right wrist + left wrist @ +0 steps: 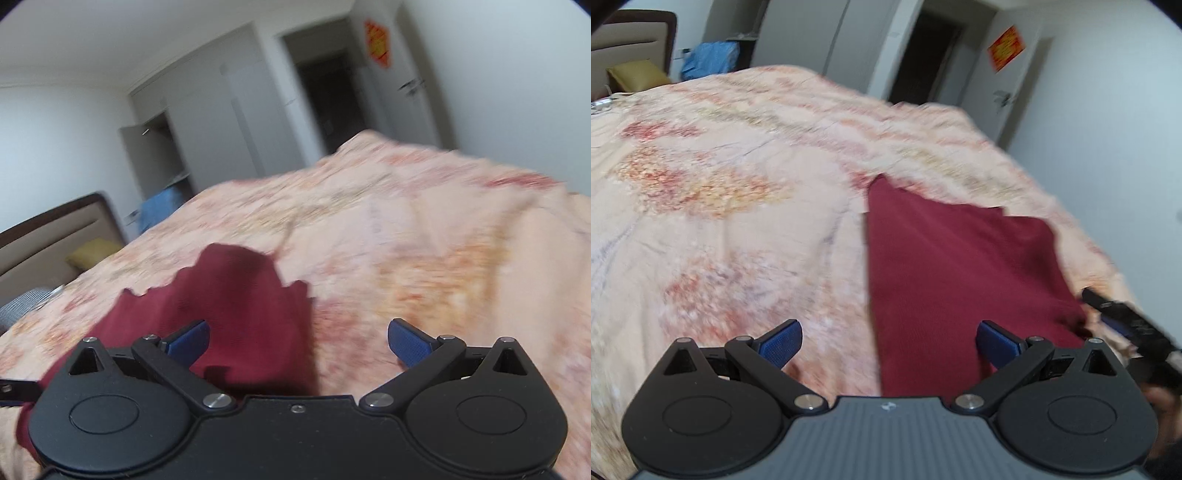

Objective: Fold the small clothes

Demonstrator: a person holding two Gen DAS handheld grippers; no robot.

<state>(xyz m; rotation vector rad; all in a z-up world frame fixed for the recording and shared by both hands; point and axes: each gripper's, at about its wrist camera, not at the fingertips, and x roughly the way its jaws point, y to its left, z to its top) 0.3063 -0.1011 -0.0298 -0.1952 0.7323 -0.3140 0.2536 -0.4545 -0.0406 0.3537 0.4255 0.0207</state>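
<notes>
Red garment (960, 258) beneath both spread, empty tongs (889, 341).

One dark red cloth (960, 266) is seen lying on one bed cover (720, 221) with a flower pattern. Two grippers are seen: the left gripper (889, 343) and the right gripper (298, 341). Two blue fingertips (781, 345) are counted on each one, so four are counted in all. One yellow pillow (637, 75) is seen far back, and one blue bundle (711, 59) is seen near it. One red paper (1006, 48) is seen on one door (1008, 110). One headboard (48, 240) is seen.
</notes>
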